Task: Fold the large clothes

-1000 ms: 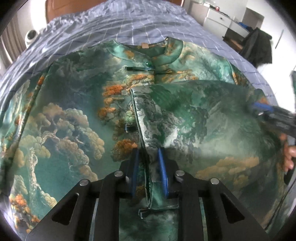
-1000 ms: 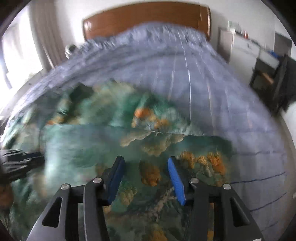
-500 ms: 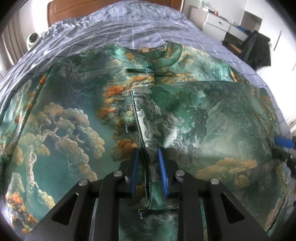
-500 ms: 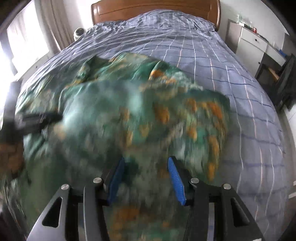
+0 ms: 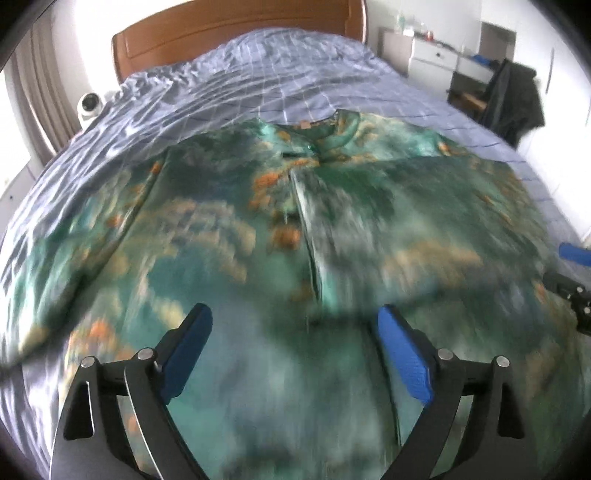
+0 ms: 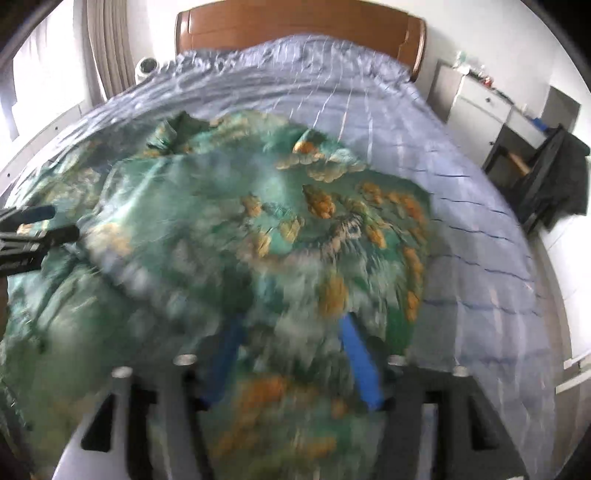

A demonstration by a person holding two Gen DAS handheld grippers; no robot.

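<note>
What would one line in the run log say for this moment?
scene: green patterned garment spread on blue checked bed | left gripper: jaws opening, nothing clamped | right gripper: jaws opening over garment | view: blurred

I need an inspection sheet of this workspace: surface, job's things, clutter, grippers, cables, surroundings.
Surface: bed with blue checked cover, wooden headboard.
Job's things: green patterned garment spread flat, one side folded over the middle.
Clutter: nothing seen on the bed.
Grippers: left gripper opening, nothing between the pads; right gripper opening above the cloth, grip unclear through blur.
Cables: nothing seen.
Surroundings: white dresser, dark clothing on a chair, small white camera, curtains.
</note>
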